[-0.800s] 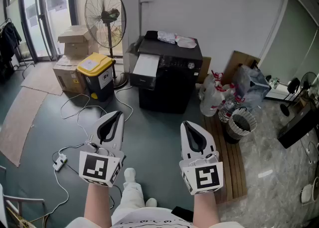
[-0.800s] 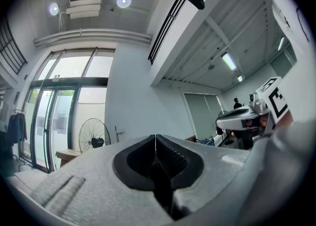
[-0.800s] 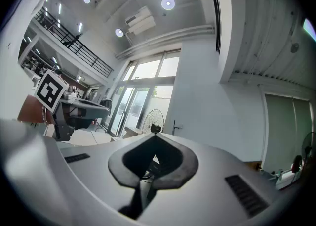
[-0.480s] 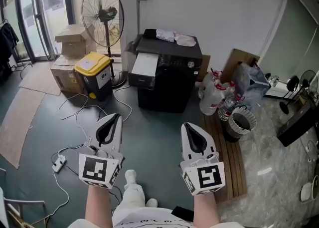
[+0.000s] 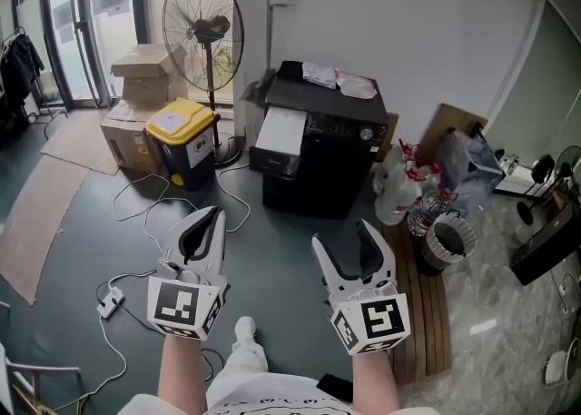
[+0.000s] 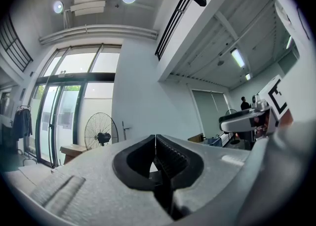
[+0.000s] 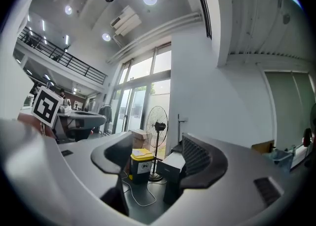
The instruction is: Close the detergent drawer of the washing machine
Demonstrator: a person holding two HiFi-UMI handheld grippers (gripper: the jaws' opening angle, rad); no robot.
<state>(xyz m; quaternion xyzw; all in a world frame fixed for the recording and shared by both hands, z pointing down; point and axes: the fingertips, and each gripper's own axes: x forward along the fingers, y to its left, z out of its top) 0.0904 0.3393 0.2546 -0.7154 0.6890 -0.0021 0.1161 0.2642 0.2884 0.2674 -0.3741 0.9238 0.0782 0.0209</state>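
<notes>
Head view: we list the left gripper (image 5: 215, 212), jaws together, empty. The right gripper (image 5: 343, 235), jaws spread, is also empty. The washing machine (image 5: 331, 163) stands well ahead of both, its detergent drawer (image 5: 280, 134) pulled out.

Left gripper view: we note jaws meeting, with a fan (image 6: 100, 133) far beyond.

Right gripper view: we note jaws wide, framing the distant drawer.

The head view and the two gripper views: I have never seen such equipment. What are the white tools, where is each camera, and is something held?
A person carries two hand tools, each with two jaws. The head view looks down from a camera on the person's head. It shows the left gripper with jaws together and the right gripper with jaws apart. Each gripper view looks along that tool's own jaws. Both hold nothing. Ahead on the floor stands the black washing machine, its white drawer pulled out, near a yellow bin and a fan.
</notes>
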